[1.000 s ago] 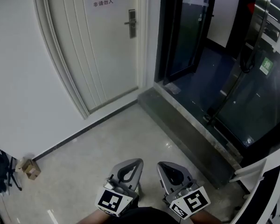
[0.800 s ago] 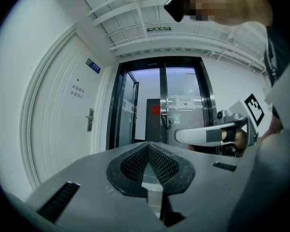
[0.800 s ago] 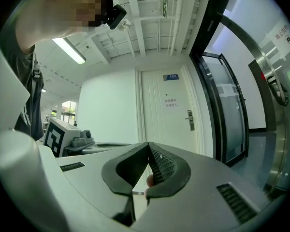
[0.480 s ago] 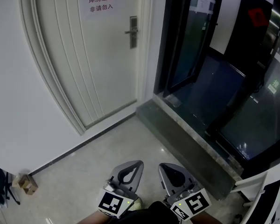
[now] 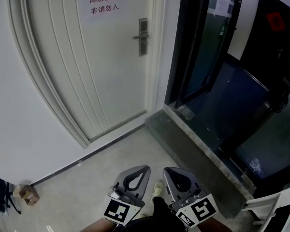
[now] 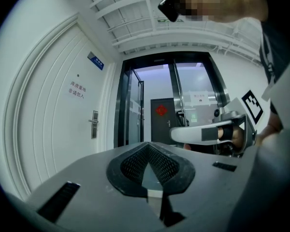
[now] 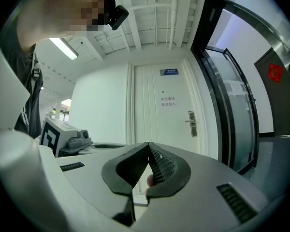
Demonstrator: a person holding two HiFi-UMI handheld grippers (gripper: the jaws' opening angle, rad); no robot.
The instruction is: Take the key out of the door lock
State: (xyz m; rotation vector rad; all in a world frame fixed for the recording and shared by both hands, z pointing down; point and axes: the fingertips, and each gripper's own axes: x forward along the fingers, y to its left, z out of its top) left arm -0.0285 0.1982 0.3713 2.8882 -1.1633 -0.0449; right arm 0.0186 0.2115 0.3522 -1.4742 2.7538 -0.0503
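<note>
The white door [image 5: 101, 62] stands shut ahead, with a metal lock plate and lever handle [image 5: 143, 36] on its right side. That lock [image 6: 94, 123] is small in the left gripper view and the lock [image 7: 192, 122] shows likewise in the right gripper view. A key is too small to make out. My left gripper [image 5: 134, 174] and right gripper [image 5: 175, 176] hang low by my body, far from the door. Both are shut with nothing between the pads. Each gripper view shows the other one: the right gripper [image 6: 208, 132] and the left gripper [image 7: 67, 138].
A paper sign [image 5: 103, 4] hangs on the door. Dark glass doors [image 5: 208, 57] stand to the right behind a raised stone threshold [image 5: 198, 144]. A small cardboard box [image 5: 28, 193] lies by the wall at the lower left. My shoe [image 5: 158, 188] shows between the grippers.
The head view has drawn nearer to the door: the lock has slid right and lower in the picture. Both grippers kept their place at the bottom, still shut. A shoe has come into view.
</note>
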